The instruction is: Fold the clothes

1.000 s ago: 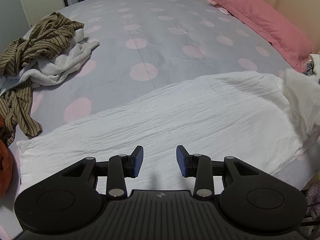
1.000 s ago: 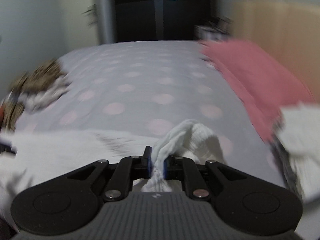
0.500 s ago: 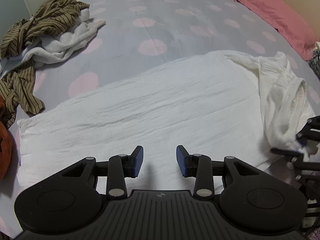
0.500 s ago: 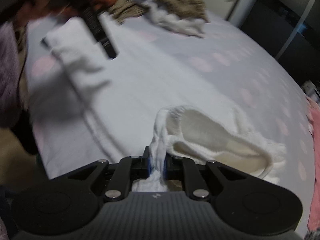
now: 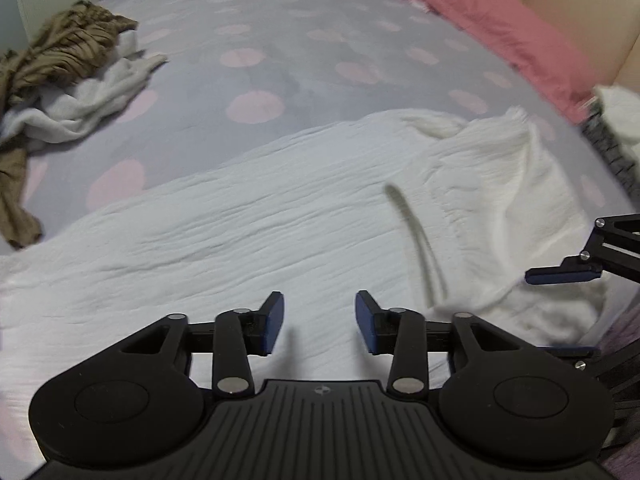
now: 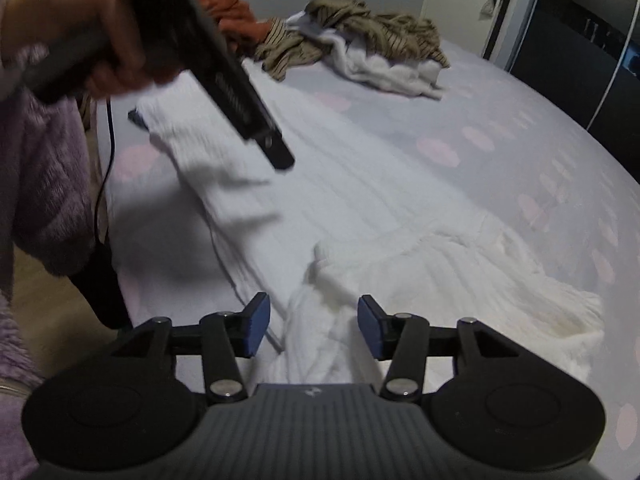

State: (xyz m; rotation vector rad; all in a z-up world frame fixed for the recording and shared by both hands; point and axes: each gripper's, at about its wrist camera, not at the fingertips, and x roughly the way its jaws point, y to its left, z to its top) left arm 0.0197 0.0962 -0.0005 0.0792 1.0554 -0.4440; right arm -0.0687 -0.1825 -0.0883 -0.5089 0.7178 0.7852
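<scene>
A long white crinkled garment lies spread across the near side of the bed, its right end folded back over itself. My left gripper is open and empty, hovering over the garment's near edge. My right gripper is open, with the folded white end lying loose between and beyond its jaws. In the left wrist view the right gripper shows at the right edge. In the right wrist view the left gripper's body is held in a hand above the garment.
A heap of brown striped and white clothes lies at the far left of the grey bedsheet with pink dots. A pink pillow lies along the right by a beige headboard. An orange garment sits beyond the heap. A black cable hangs at the bed's edge.
My right gripper carried the garment's end over toward the middle, laid it down and opened. My left gripper stayed open and shifted slightly over the garment.
</scene>
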